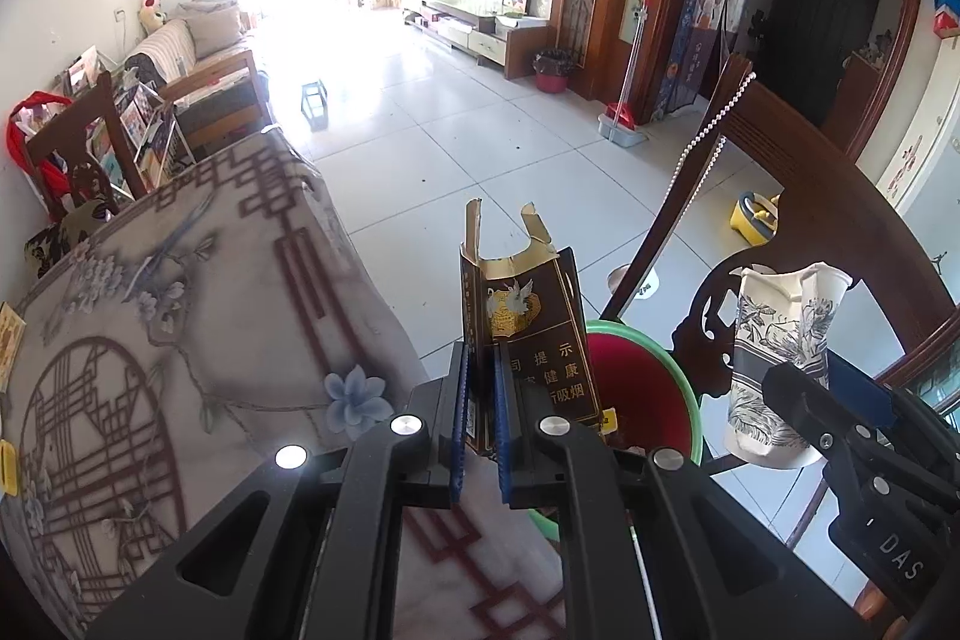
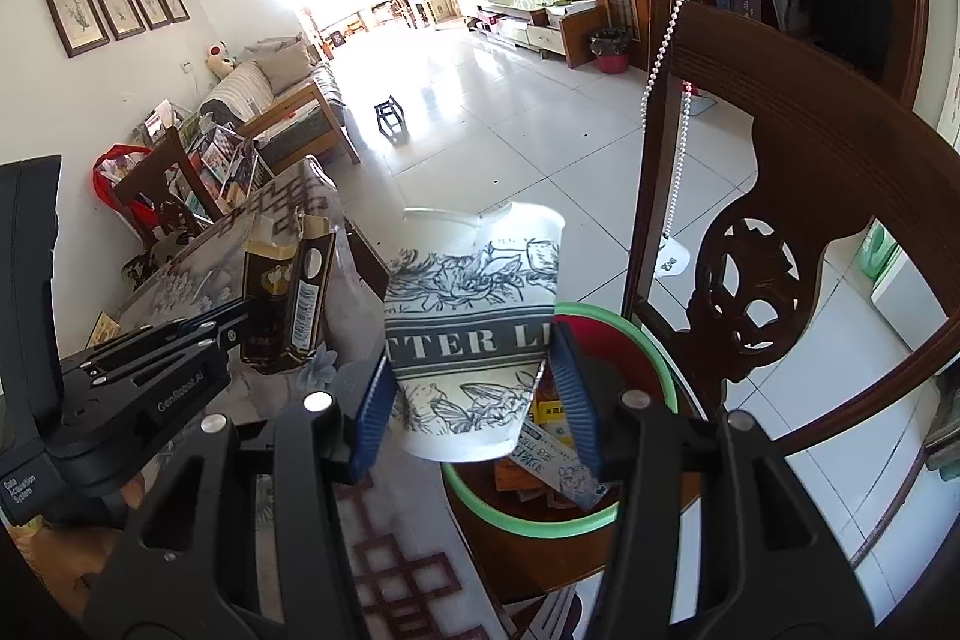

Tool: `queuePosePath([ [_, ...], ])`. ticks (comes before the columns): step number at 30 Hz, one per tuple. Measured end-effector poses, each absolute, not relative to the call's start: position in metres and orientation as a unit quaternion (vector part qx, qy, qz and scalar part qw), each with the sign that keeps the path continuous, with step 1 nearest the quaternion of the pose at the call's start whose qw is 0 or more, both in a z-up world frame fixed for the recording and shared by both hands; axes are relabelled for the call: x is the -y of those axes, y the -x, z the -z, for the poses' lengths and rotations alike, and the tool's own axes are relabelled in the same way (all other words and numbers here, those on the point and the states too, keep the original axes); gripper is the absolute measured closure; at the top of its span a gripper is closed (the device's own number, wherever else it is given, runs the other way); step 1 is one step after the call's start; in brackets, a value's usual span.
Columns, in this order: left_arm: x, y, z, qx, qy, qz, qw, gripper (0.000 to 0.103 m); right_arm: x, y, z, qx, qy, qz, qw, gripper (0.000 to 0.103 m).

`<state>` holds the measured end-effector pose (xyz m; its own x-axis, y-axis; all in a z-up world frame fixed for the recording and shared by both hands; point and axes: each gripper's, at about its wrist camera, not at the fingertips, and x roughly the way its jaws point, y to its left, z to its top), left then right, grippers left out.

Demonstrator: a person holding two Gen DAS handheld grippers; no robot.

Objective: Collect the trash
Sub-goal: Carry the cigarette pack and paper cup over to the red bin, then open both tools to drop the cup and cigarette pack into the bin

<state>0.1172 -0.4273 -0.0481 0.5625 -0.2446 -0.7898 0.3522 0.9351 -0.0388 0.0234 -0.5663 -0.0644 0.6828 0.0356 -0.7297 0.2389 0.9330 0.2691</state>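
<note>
White tiled floor (image 1: 480,112) beyond a cloth-covered counter (image 1: 180,340). Left gripper (image 1: 480,436) fingers clamped on a torn cigarette pack (image 1: 528,328); right gripper (image 2: 474,400) fingers clamped on a crumpled paper cup (image 2: 474,316). Both held above a green-rimmed bin (image 2: 648,340) beside a wooden chair (image 2: 780,160).

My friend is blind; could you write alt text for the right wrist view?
The right gripper clamps a crumpled paper cup above a green-rimmed bin holding trash. At left, the left gripper holds a torn dark cigarette pack; a wooden chair stands right.
</note>
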Motion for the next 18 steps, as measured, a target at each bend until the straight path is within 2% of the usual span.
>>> queuePosePath([
  [18,0.489,-0.147,0.119,-0.515,-0.078,0.204,0.829,0.097,0.622,-0.050,0.130,-0.458,-0.199,0.093,0.861,0.054],
])
